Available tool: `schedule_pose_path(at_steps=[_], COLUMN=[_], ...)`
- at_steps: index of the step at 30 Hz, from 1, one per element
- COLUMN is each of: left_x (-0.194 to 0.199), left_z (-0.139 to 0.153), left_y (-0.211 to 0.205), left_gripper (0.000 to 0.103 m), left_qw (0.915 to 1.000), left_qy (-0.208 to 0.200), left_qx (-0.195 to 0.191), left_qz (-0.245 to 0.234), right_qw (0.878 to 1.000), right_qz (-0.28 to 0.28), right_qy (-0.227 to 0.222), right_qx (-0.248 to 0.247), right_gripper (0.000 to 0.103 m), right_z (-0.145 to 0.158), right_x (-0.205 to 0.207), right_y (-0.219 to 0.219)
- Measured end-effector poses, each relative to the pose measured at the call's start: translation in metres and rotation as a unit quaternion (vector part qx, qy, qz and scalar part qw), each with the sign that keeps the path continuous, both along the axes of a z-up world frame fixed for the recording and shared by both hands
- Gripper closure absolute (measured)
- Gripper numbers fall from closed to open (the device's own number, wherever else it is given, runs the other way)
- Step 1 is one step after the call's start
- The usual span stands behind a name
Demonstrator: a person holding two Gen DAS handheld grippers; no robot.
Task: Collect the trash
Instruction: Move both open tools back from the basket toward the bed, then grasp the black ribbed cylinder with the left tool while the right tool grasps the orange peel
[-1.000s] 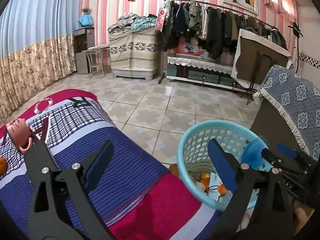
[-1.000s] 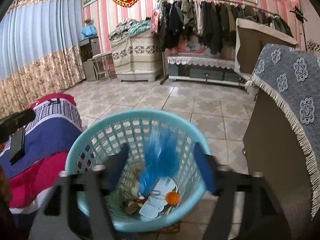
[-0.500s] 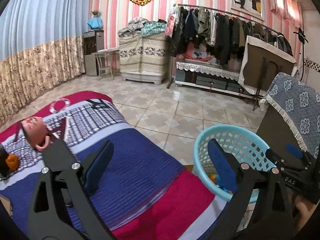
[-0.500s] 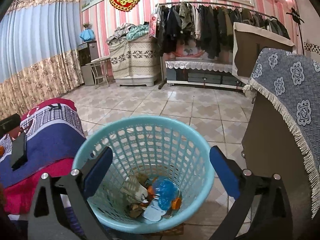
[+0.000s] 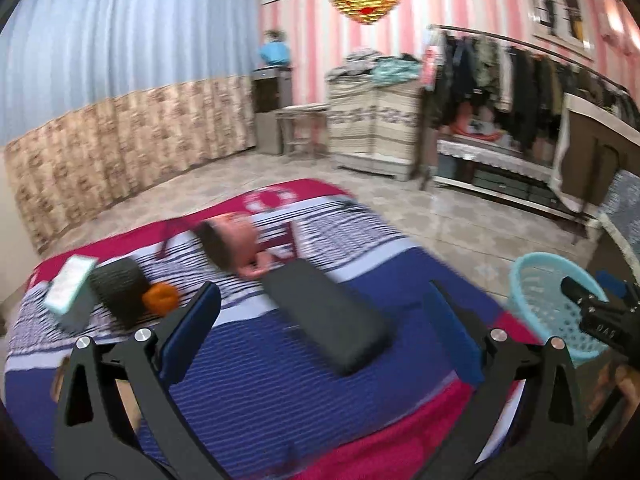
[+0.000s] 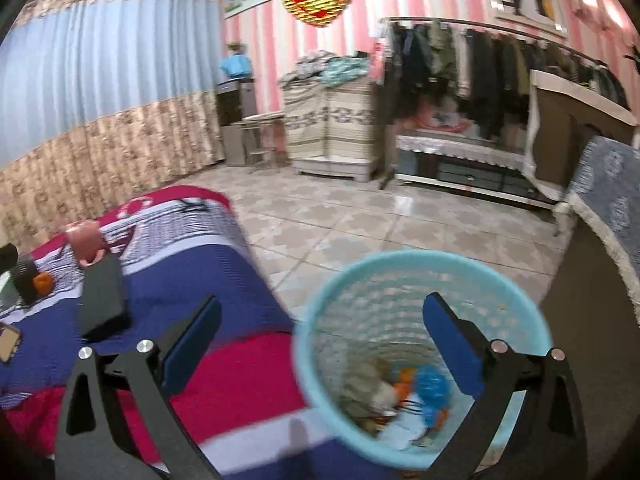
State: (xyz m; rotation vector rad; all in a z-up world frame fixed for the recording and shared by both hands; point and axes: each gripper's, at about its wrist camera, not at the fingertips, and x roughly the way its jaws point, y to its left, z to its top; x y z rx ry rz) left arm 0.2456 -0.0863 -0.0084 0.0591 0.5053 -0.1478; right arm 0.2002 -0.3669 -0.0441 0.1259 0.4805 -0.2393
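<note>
A light blue plastic basket (image 6: 420, 344) stands on the floor beside the bed; it holds trash, among it a crumpled blue wrapper (image 6: 432, 384). The basket also shows in the left wrist view (image 5: 556, 304). My right gripper (image 6: 320, 328) is open and empty, above the basket's near left rim. My left gripper (image 5: 320, 316) is open and empty over the striped bedspread (image 5: 248, 360). On the bed lie an orange scrap (image 5: 160, 298), a black flat case (image 5: 328, 316), a dark block (image 5: 116, 284), a pale green box (image 5: 70, 284) and a pink cup (image 5: 236, 244).
The tiled floor (image 6: 360, 224) stretches to a clothes rack (image 6: 480, 64) and a covered cabinet (image 6: 332, 132). A table with a grey fringed cloth (image 6: 608, 188) stands right of the basket. Curtains (image 5: 120, 100) line the left wall.
The blue wrapper dropped from my right gripper into the basket and the gripper opened. Both views have swung left; the left gripper now faces the items on the bed.
</note>
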Motion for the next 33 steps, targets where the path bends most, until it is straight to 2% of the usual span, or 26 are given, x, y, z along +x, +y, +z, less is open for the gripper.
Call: schedule_pose_path(at_steps=[6,9,13,17,21,23,25,26,29,30,31,33], left_x=[0.013,0.027,0.052,0.084,0.111,0.121,0.124,0.125,0.119,0.116,0.112,0.098], left_z=[-0.01,-0.016,-0.02,-0.028,-0.036,-0.04,-0.046,-0.049,-0.058,-0.057,-0.054,-0.045], left_y=[0.094,0.131,0.167,0.197,0.203,0.202,0.2,0.199,0.195,0.195,0.197,0.21], left_gripper=[0.006,0.006,0.006,0.006,0.006,0.012,0.027,0.03,0.041,0.051,0.056,0.058], left_qw=[0.9964,0.9926,0.9884,0.9871,0.9901,0.9911,0.9923,0.9925,0.9922,0.9922,0.9928,0.9927], left_qy=[0.013,0.013,0.022,0.043,0.061,0.067,0.078,0.083,0.079,0.076,0.074,0.065], left_qx=[0.003,0.024,0.028,0.013,-0.008,-0.006,-0.015,-0.018,0.01,0.015,0.007,-0.028], left_qz=[0.084,0.118,0.147,0.154,0.126,0.115,0.094,0.089,0.095,0.098,0.094,0.098], right_qw=[0.998,0.996,0.992,0.988,0.986,0.985,0.984,0.983,0.98,0.979,0.977,0.973], right_qz=[0.06,0.088,0.12,0.148,0.163,0.168,0.173,0.177,0.19,0.197,0.204,0.221], right_qy=[0.005,0.012,0.021,0.021,0.024,0.029,0.034,0.036,0.04,0.041,0.043,0.045], right_qx=[-0.005,-0.011,-0.015,-0.026,-0.034,-0.037,-0.037,-0.036,-0.033,-0.033,-0.035,-0.042], right_gripper=[0.005,0.005,0.005,0.005,0.005,0.005,0.005,0.005,0.005,0.005,0.005,0.005], right_z=[-0.003,-0.006,-0.006,-0.003,0.0,-0.002,-0.003,-0.004,-0.004,-0.005,-0.005,-0.008], right_x=[0.027,0.039,0.055,0.068,0.075,0.083,0.086,0.09,0.096,0.098,0.101,0.107], right_y=[0.067,0.097,0.128,0.155,0.17,0.179,0.186,0.19,0.203,0.209,0.217,0.235])
